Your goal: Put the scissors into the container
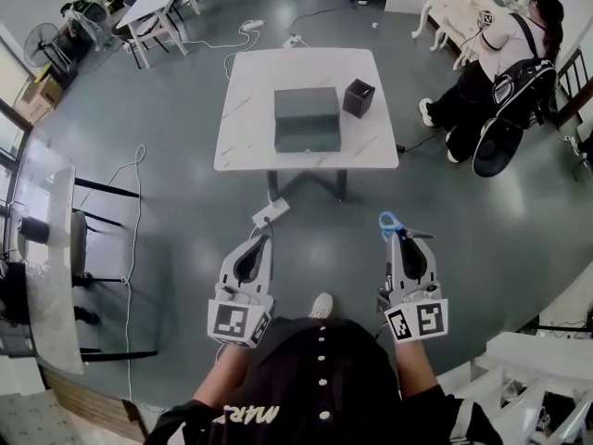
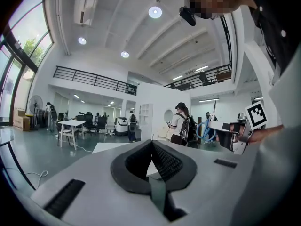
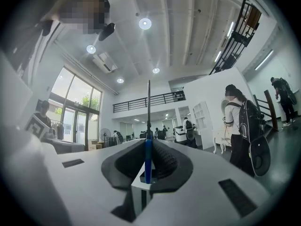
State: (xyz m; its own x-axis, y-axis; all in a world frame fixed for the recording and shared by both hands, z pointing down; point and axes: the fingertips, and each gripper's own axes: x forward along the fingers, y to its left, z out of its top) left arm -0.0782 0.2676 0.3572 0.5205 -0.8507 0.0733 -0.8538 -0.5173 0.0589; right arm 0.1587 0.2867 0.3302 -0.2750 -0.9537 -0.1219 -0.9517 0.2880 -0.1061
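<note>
Right gripper [image 1: 400,235]: pinching scissors [image 1: 391,222]
Left gripper [image 1: 266,241]: pressed together, empty
Container [image 1: 359,97]: on table [image 1: 250,82], 2 o'clock of grey box [image 1: 307,119]
Floor between: power strip [image 1: 271,213]

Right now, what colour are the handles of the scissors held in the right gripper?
Blue: the metal scissors have blue handle loops, clearest in the head view.

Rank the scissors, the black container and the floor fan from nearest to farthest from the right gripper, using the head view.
1. Scissors: clamped in the jaws of the right gripper, blue handles pointing forward.
2. Black container: ahead, on the white table, toward its right side.
3. Floor fan: farthest, at the room's far left edge.
</note>
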